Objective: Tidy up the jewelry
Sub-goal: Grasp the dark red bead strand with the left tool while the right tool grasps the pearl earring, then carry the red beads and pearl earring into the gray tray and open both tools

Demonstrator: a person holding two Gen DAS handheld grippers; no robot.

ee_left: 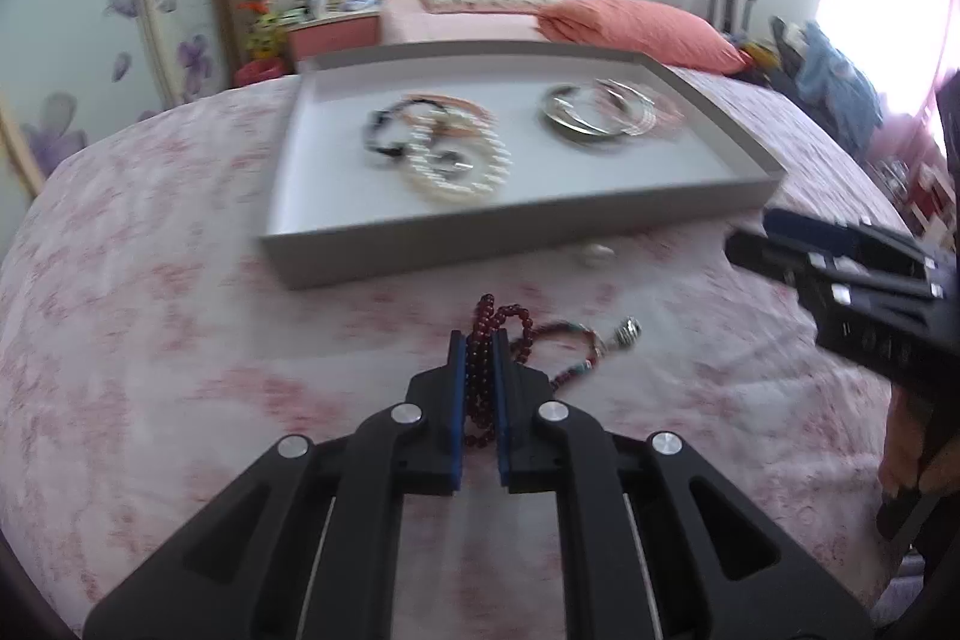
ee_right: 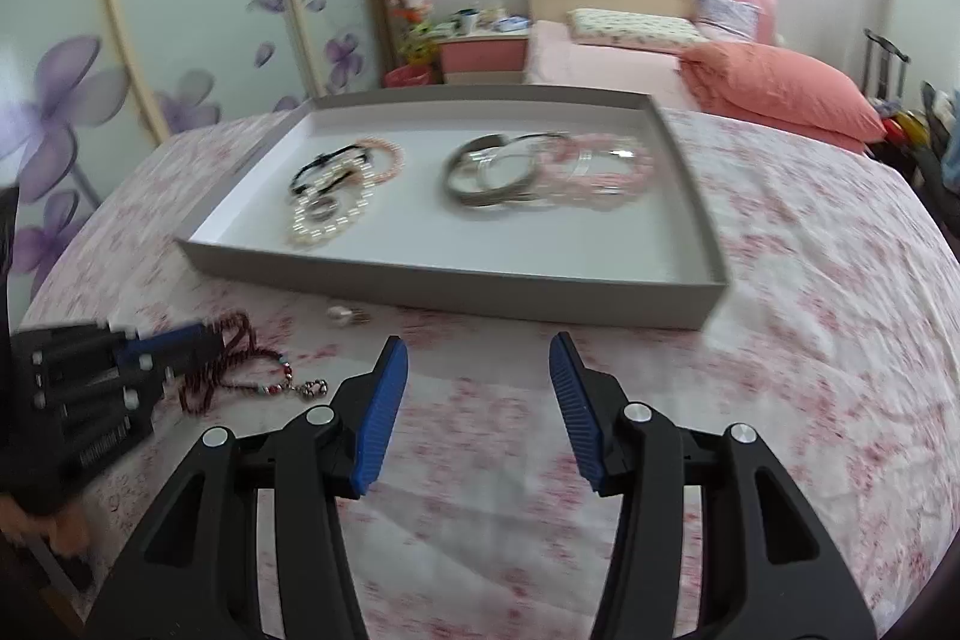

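A dark red bead bracelet (ee_left: 516, 334) with a silver charm lies on the pink floral cloth in front of a grey tray (ee_left: 480, 244). My left gripper (ee_left: 479, 340) is shut on its beads; it also shows in the right wrist view (ee_right: 174, 340), with the bracelet (ee_right: 240, 370) trailing to its right. The tray (ee_right: 456, 292) holds pearl and black bracelets (ee_left: 444, 148) on its left and silver and pink bangles (ee_left: 606, 112) on its right. My right gripper (ee_right: 480, 358) is open and empty, in front of the tray's near wall.
A small pale piece of jewelry (ee_right: 345, 316) lies on the cloth just in front of the tray; it also shows in the left wrist view (ee_left: 594, 253). A bed with orange pillows (ee_right: 774, 88) and a nightstand (ee_right: 480, 52) stand behind.
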